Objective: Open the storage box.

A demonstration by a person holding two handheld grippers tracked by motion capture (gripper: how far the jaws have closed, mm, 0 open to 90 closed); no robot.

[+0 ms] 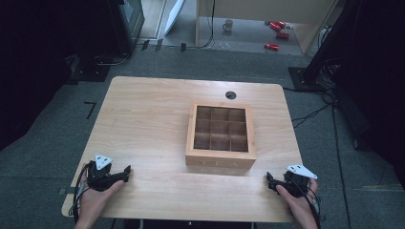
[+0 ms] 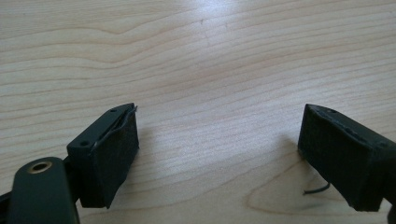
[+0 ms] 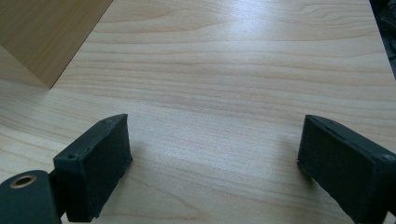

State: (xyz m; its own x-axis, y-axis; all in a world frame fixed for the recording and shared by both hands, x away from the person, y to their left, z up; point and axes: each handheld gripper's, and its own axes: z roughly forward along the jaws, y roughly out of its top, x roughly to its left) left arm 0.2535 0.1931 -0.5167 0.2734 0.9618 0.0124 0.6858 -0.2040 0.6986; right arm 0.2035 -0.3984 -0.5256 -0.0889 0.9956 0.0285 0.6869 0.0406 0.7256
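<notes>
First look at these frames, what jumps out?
The square light-wood box with nine open compartments, right of centre on the pale wooden table, "TEA" on its near side. Then the left gripper and right gripper, each hand-held at a near corner, jaws wide apart, holding nothing.

I note both grippers, left gripper [image 1: 125, 172] and right gripper [image 1: 271, 182], black with grey three-cornered plates, black cables, screw-holed padded jaws.

A wooden tea box [image 1: 220, 136] stands mid-table [image 1: 143, 124], the lone obstacle; bare wood lies open to its left and along the near edge.
</notes>
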